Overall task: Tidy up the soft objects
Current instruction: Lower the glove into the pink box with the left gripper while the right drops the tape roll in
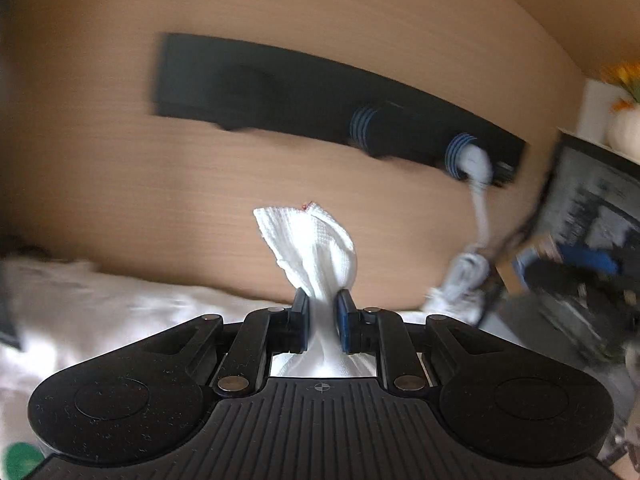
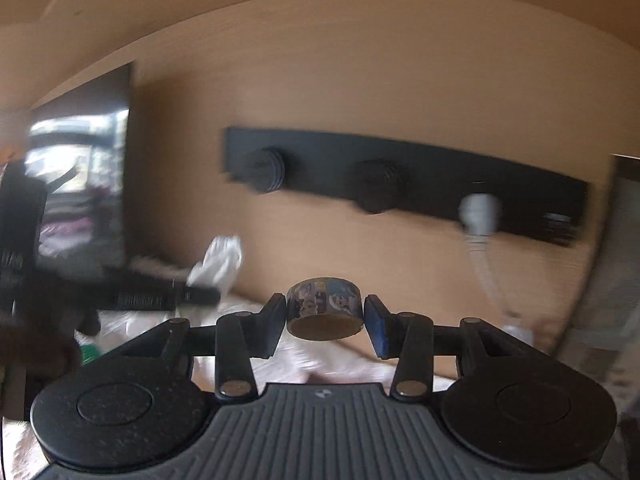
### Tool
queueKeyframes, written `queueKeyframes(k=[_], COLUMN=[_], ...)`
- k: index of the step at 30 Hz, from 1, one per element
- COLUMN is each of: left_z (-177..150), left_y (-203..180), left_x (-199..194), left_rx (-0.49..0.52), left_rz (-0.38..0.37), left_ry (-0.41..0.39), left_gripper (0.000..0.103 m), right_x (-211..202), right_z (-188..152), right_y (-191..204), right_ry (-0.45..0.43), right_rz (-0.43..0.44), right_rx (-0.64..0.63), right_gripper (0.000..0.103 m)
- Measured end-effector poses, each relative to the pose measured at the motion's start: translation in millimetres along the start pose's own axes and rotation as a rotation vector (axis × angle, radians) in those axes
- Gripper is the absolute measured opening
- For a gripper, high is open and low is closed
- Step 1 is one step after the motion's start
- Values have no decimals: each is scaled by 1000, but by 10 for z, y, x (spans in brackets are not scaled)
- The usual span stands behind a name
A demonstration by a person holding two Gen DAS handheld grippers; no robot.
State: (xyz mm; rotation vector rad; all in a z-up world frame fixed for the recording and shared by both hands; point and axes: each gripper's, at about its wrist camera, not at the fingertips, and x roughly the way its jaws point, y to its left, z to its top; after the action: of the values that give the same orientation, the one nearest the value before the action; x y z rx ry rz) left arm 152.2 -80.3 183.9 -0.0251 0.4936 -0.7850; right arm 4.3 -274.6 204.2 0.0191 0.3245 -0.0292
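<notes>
Midway by the look: L gripper [image 1: 323, 312] clamped on white cloth [image 1: 316, 248], R gripper [image 2: 325, 318] pinching tape roll [image 2: 325, 307], neither put away yet, peg rack [image 2: 400, 184] w/ free pegs.

Ahead of me a pale wood-grain wall panel [image 1: 280, 0] fills most of the view, and a long black rail [image 1: 248, 80] is fixed across it, carrying round ribbed pegs [image 2: 264, 170] (one has blue rings in the left view). A grey-white cord [image 1: 480, 208] hangs from the peg nearest the rail's right end. To my left a dark glossy surface [image 2: 80, 160] reflects bright daylight. Orange and yellow flowers [image 1: 626, 80] stand at the far right, on a white ledge
</notes>
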Motion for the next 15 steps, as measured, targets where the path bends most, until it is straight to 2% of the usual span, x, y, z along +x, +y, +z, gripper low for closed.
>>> queueKeyframes(k=[4, 8, 12, 15], left_z=[-139, -324, -543, -750], left_y=[-357, -619, -705, -729], left_x=[380, 713, 1023, 1407], left_rx=[21, 40, 40, 57], left_rz=[-86, -146, -151, -140], left_ry=[66, 131, 170, 291], left_gripper=[17, 17, 18, 19], right_x=[-40, 33, 235, 403], right_z=[-45, -150, -298, -389], right_y=[-270, -503, -678, -758], right_ry=[-7, 27, 68, 98], right_rz=[-74, -106, -113, -104], right_rx=[37, 101, 175, 219], right_gripper=[43, 43, 43, 43])
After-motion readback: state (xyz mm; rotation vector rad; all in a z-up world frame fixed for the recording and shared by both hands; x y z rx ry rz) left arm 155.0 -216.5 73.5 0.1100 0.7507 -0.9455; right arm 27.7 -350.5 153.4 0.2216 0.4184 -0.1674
